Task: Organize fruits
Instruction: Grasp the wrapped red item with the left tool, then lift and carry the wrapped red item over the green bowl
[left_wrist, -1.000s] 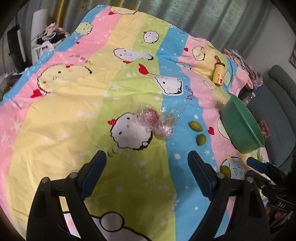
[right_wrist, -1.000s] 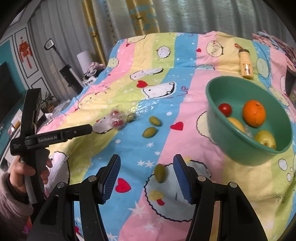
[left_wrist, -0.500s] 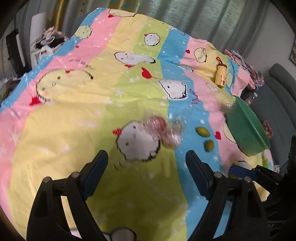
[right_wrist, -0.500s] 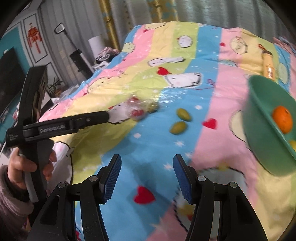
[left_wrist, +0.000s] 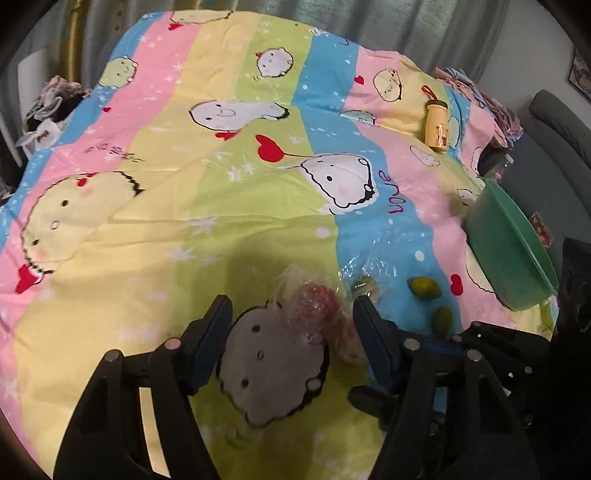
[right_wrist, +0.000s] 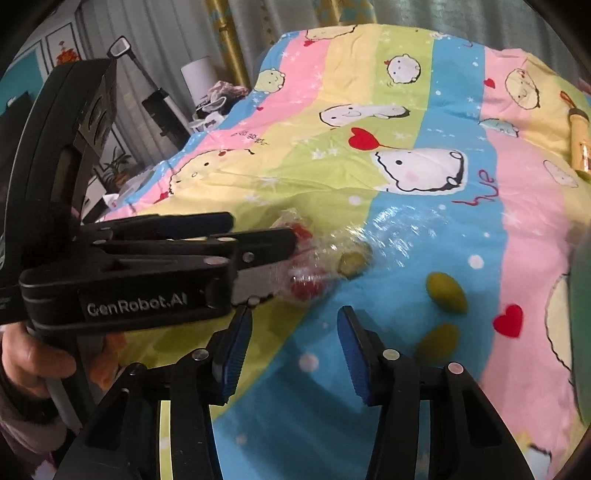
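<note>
Left gripper (left_wrist: 291, 328) closing around the wrapped red fruit (left_wrist: 317, 314)

I see its jaws just narrowing, fruit between them, pads not yet pressing; my right gripper (right_wrist: 291, 350) hangs parted and empty, near two green fruits (right_wrist: 445, 288).

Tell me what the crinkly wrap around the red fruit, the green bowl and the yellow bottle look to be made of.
Wrap: thin clear plastic film or bag, glossy; it crinkles and glints, with the fruit showing through.
Green bowl: probably moulded plastic, smooth, semi-matte; uniform colour, thin rolled rim.
Yellow bottle: likely plastic, opaque, with a printed label and strap loop; too small to be sure.
</note>
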